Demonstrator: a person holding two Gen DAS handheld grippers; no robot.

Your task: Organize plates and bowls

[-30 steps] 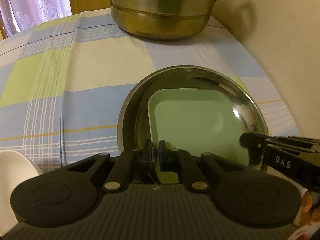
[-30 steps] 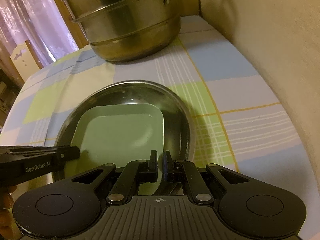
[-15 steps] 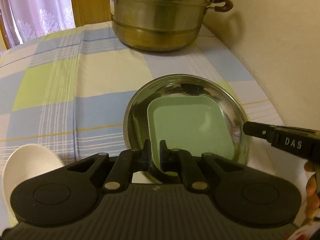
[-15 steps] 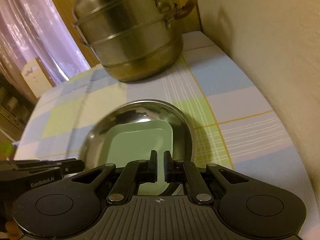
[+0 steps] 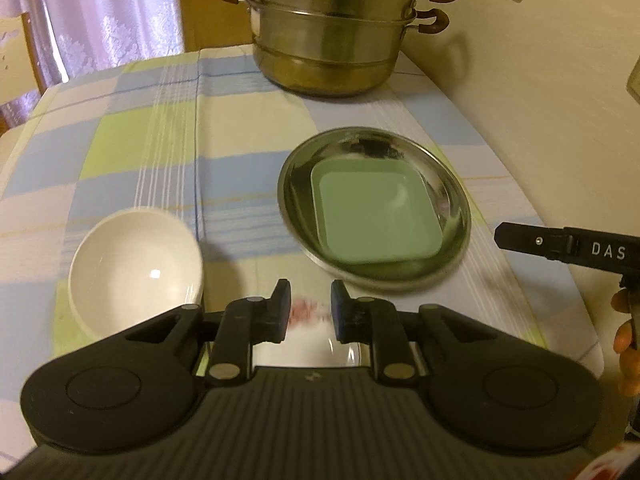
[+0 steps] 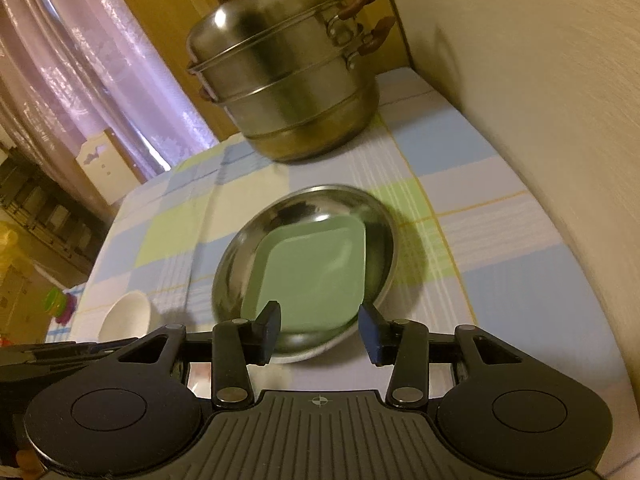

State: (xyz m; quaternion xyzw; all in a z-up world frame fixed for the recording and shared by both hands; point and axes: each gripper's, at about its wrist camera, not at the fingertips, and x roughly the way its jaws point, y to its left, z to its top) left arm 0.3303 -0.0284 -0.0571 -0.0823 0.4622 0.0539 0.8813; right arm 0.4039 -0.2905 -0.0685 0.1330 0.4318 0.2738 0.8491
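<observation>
Two dishes sit nested on my checked tablecloth (image 5: 168, 152): a green square plate (image 5: 374, 212) lies inside a round steel plate (image 5: 456, 196), a little toward its near side. From my right camera I see the same pair, green plate (image 6: 316, 276) in steel plate (image 6: 384, 224), just beyond my right gripper (image 6: 320, 328). Its fingers stand wide apart and hold nothing, with the near rim of the steel plate showing between them. My left gripper (image 5: 308, 308) is parted more narrowly, also empty, hovering short of the steel plate's near edge. A white bowl (image 5: 136, 264) stands upright to the left of it, well apart from the nested plates; the right camera catches that bowl (image 6: 126, 316) at the far left of the table. At the back of the table a big steel steamer pot (image 5: 328, 36) with brown handles stands against the wall (image 5: 540, 92).
</observation>
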